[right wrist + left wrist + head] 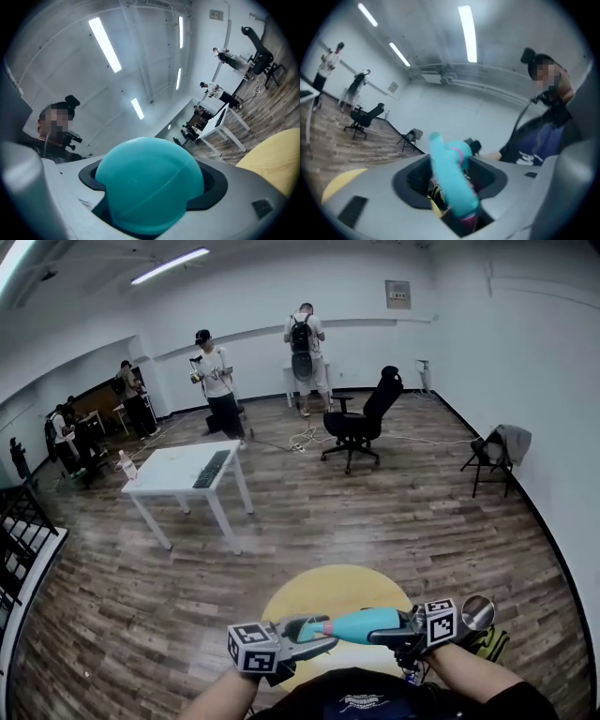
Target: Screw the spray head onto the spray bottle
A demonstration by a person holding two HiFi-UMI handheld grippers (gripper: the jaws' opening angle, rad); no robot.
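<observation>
Regripping squarely seems key: the right gripper (398,632) clamps the bottle (361,624); the left gripper (314,643) stands open around the spray head (452,183) at the bottle's neck.

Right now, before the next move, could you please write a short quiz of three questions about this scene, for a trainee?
1. What does the right hand-held gripper grip? A. the teal spray bottle; B. a mug; C. a screwdriver.
2. True or false: the office chair is white.
3. Fill in: the spray head between the jaws of the left hand-held gripper wears a ___ ring.
Key: 1 A; 2 false; 3 pink.
</observation>
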